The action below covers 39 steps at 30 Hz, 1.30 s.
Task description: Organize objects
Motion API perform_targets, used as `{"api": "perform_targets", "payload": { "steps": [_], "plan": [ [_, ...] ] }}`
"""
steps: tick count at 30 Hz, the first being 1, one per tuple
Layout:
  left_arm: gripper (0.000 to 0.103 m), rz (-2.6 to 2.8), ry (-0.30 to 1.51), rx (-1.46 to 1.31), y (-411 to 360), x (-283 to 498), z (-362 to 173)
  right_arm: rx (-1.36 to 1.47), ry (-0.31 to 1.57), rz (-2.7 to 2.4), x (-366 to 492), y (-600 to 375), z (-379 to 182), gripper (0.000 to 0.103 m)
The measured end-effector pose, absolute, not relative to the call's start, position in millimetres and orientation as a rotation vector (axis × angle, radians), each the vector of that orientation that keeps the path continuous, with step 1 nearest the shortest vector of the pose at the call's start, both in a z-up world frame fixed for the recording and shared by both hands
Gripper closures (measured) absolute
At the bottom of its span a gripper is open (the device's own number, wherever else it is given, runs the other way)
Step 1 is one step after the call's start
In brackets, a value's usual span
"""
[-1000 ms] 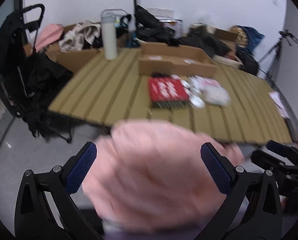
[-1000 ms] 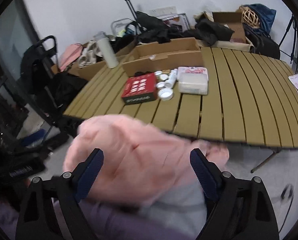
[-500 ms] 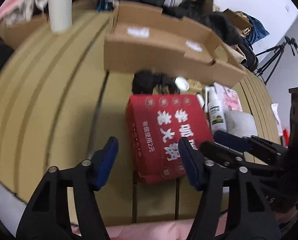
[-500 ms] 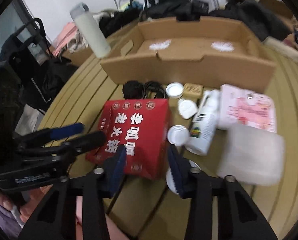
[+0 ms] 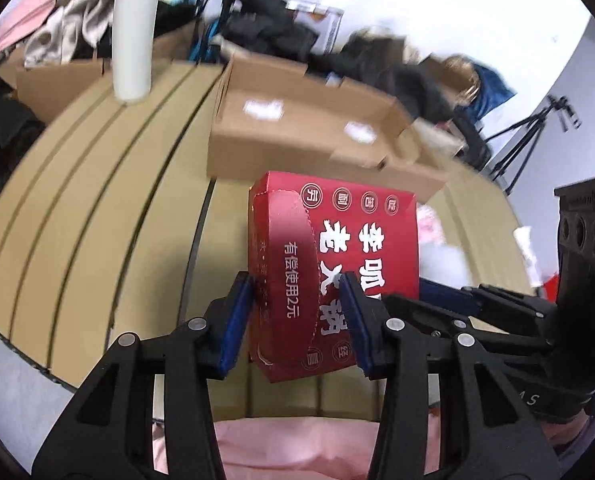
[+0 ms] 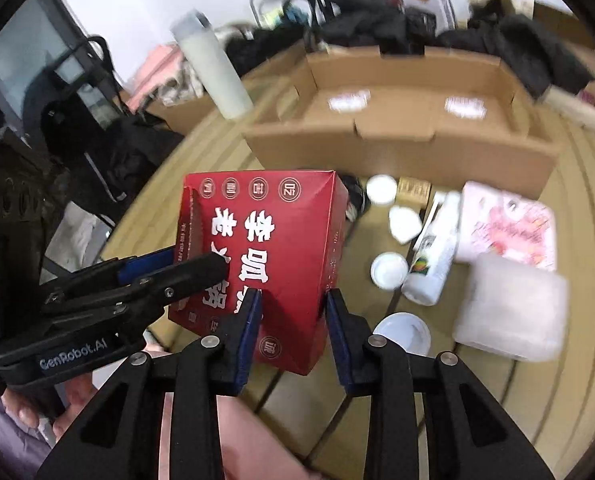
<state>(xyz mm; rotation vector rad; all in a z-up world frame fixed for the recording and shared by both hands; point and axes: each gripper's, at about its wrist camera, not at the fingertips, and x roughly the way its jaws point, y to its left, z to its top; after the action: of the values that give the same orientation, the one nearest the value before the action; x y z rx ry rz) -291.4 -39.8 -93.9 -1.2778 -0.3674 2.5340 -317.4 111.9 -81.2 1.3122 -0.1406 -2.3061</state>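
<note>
There is one red box [image 6: 265, 248] with white Chinese letters, and two grippers hold it together. The left gripper [image 5: 297, 320] is closed on the near left corner of the box, its blue pads pressing the side and the top face. The right gripper [image 6: 291, 326] is closed on the near right corner in the same way. The box is lifted and tilted above the slatted table [image 6: 477, 400], in front of one open cardboard tray [image 6: 409, 120].

On the table at the right of the box I count three small round white lids [image 6: 389, 270], one white spray bottle [image 6: 433, 252] lying on its side, one pink packet [image 6: 509, 220], one translucent plastic box [image 6: 509, 308] and one small tan block [image 6: 414, 189]. One white thermos [image 6: 213, 70] stands upright at the far left corner of the table. A black cord [image 6: 353, 196] lies partly hidden behind the red box.

Half a second ago the red box was lying flat on the table and both grippers were open around its corners; now both have closed on it and it is raised from the surface. The other things keep their places.
</note>
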Motion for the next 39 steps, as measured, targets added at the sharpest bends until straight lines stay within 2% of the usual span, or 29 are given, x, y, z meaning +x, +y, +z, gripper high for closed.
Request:
{"api": "perform_targets", "payload": {
  "steps": [3,7,11,14,17,20,24,26,30,31,32,33,34,35,39],
  "plan": [
    [0.062,2.546,-0.389,-1.188,-41.5,-298.2,-56.2,1.237,-0.161,-2.332,-313.8,119.1,-44.0,0.067],
    [0.062,2.538,-0.369,-1.143,-36.8,-356.1,-15.8,1.156,-0.128,-2.376,-342.1,118.4,0.4,0.067],
    [0.062,2.489,-0.434,-1.196,-44.7,-436.0,-16.5,1.176,-0.159,-2.377,-413.0,119.5,14.6,0.067],
    [0.062,2.488,-0.409,-1.288,-43.8,-502.3,-42.9,1.266,-0.227,-2.334,-476.7,117.7,-5.6,0.067],
    [0.064,2.533,-0.352,-1.382,-44.9,-556.4,-71.9,1.346,-0.170,-2.346,-533.7,102.6,-36.6,0.067],
    [0.064,2.559,-0.357,-1.504,-51.9,-584.0,-102.5,1.419,-0.151,-2.341,-581.5,91.1,-73.3,0.067],
    [0.061,2.547,-0.342,-1.518,-60.1,-590.9,-120.7,1.491,-0.260,-2.287,-613.1,94.1,-114.5,0.067],
    [0.042,2.545,-0.317,-1.459,-58.7,-580.5,-112.3,1.508,-0.237,-2.290,-617.0,94.7,-122.8,0.067],
    [0.024,2.617,-0.188,-1.304,-53.5,-556.5,-78.5,1.443,-0.146,-2.346,-610.0,100.2,-117.3,0.066],
    [0.014,2.629,-0.148,-1.295,-52.3,-552.8,-71.3,1.429,-0.139,-2.356,-607.4,101.8,-112.1,0.063],
    [0.000,2.647,-0.107,-1.295,-52.4,-547.8,-62.9,1.412,-0.132,-2.367,-603.0,104.8,-104.5,0.056],
    [0.000,2.666,-0.071,-1.289,-54.0,-540.8,-54.3,1.390,-0.119,-2.382,-596.2,110.4,-92.3,0.047],
    [0.000,2.683,-0.047,-1.291,-56.8,-535.0,-49.5,1.380,-0.111,-2.388,-591.2,113.1,-85.0,0.019],
    [0.000,2.709,-0.013,-1.305,-59.2,-526.0,-44.2,1.363,-0.098,-2.397,-583.8,119.2,-73.7,0.006],
    [0.000,2.817,0.066,-1.310,-76.9,-468.7,-17.4,1.313,-0.002,-2.511,-542.9,157.6,-29.3,0.005]
  ]
}}
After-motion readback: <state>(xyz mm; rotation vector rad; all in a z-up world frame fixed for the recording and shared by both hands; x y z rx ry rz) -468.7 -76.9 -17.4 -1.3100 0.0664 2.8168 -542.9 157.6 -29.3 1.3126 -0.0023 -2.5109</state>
